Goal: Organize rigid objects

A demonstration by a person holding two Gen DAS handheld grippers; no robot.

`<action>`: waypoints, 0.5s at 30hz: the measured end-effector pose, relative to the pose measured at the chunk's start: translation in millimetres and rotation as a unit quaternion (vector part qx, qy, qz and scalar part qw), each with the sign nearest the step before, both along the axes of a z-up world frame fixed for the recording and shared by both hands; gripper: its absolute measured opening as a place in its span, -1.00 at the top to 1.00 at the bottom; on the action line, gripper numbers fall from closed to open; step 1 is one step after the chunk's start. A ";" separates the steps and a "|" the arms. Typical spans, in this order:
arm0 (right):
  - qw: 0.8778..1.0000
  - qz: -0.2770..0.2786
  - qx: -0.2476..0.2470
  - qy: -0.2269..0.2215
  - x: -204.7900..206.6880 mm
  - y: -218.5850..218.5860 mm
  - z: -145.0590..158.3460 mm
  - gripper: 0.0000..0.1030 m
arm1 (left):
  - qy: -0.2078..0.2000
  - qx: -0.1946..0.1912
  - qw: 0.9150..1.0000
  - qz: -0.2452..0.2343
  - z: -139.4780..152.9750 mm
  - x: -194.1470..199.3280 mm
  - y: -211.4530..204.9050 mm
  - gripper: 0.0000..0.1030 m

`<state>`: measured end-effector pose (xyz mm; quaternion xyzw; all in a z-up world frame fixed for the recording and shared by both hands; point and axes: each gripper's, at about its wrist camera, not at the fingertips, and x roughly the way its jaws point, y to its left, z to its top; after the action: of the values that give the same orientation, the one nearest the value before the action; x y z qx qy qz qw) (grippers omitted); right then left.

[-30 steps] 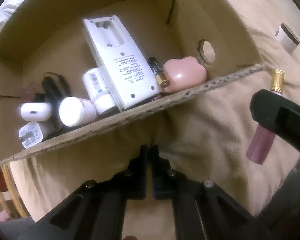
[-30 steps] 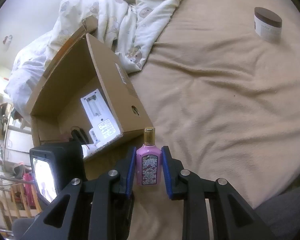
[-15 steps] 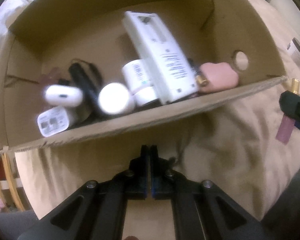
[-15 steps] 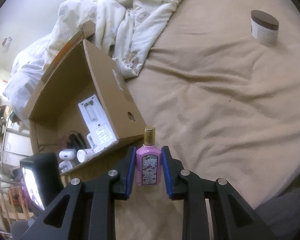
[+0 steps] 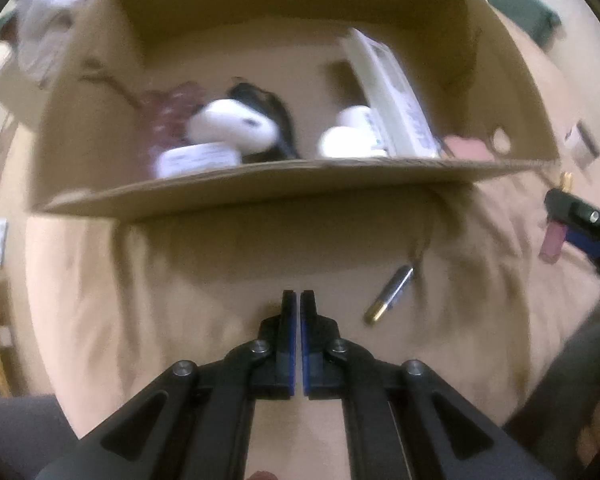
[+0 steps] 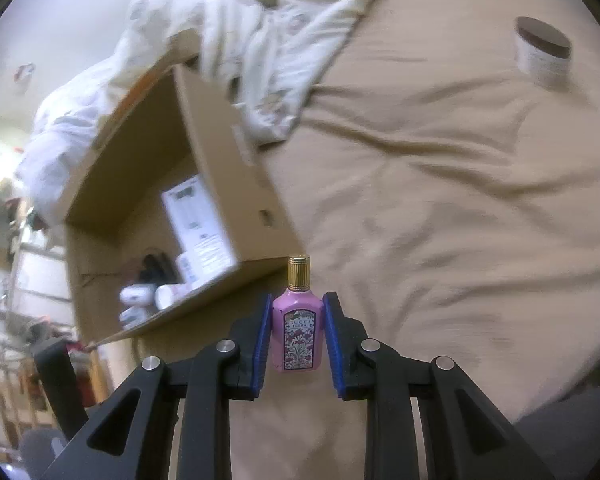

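A tan blanket-covered bed (image 6: 440, 208) fills the scene, with a rumpled cream duvet (image 6: 268, 40) bunched at its far side. On the bed stands an open cardboard box (image 5: 260, 188), tipped so its contents slide toward the near wall: a long white device (image 5: 392, 96) leaning against the right side, a white earbud-style case (image 5: 232, 128), a white bottle (image 5: 348, 140), a flat white charger (image 5: 196, 160), a black corded item (image 5: 268, 96) and a pink rounded object (image 5: 466, 148) by the round hole in the box wall. Out on the blanket, well apart from the box, a white jar with a brown lid (image 6: 544, 56) sits on its own. The right claw (image 6: 298, 336) is clamped on a pink perfume bottle (image 6: 298, 332) with a gold cap, held upright just beside the box's near corner, its blue pads (image 6: 262, 340) pressed to the bottle's sides. The left claw (image 5: 299, 320) hovers over the blanket in front of the box with its fingers drawn together on nothing. Just to its right, a single battery (image 5: 390, 294) lies loose on the blanket outside the box.
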<state>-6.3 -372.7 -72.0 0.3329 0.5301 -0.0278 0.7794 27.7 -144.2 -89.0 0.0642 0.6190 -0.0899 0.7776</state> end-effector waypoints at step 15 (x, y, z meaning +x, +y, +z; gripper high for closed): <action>0.998 0.056 0.006 -0.022 -4.8 28.5 11.8 0.47 | 0.012 -0.041 0.996 -0.081 1.3 8.8 6.9 0.41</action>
<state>-11.0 -344.2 -60.3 0.3082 0.5305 0.0269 0.7892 36.5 -137.3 -87.7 0.0812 0.6171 -0.1786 0.7620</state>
